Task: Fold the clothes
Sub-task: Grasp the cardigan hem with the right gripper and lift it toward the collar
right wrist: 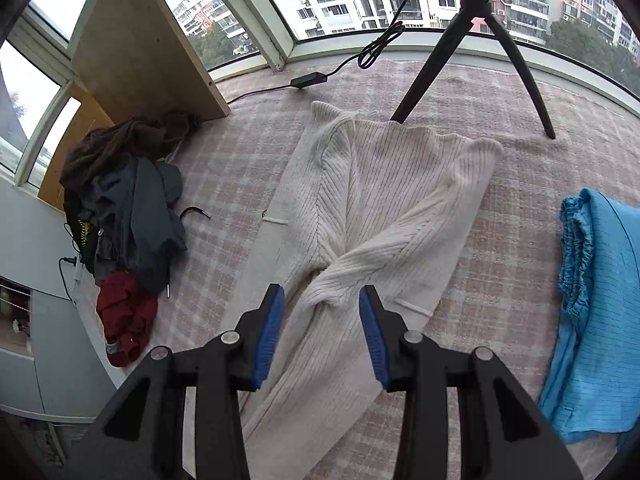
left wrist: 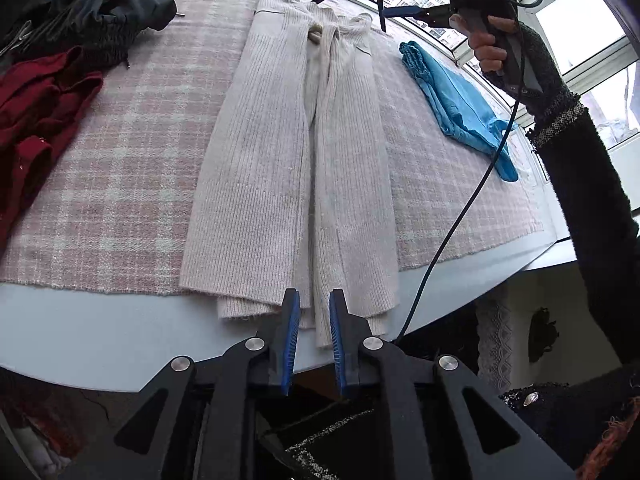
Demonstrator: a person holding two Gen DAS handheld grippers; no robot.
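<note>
Here's the cream ribbed knit sweater (left wrist: 296, 152) stretched out long on the pink plaid cloth (left wrist: 132, 168), its sides and sleeves already brought in toward the middle so it lies as a narrow strip. Long axis runs straight away from the left gripper (left wrist: 314, 332): hem at the near table edge, some of it draped over the lip, collar at the far end by the window. That hem sits right in front of the left gripper, just beyond the blue pads, and the jaws stand parted with nothing between them.

Up at the other end, the right gripper (right wrist: 322, 336) hangs above the shoulder half, looking down at the crossed sleeves (right wrist: 360, 268); its jaws are spread wide too, empty. From the left camera you see the person's hand (left wrist: 490, 42) holding it raised clear of the fabric, forearm sloping back down toward the body.

So left is nearer the hem, right nearer the collar. Any end-to-end fold would, I reckon, run along that axis.

Off to the sides: a blue garment (right wrist: 592, 308) on the right, a red garment (left wrist: 36, 120) and a dark clothes pile (right wrist: 128, 196) on the left
</note>
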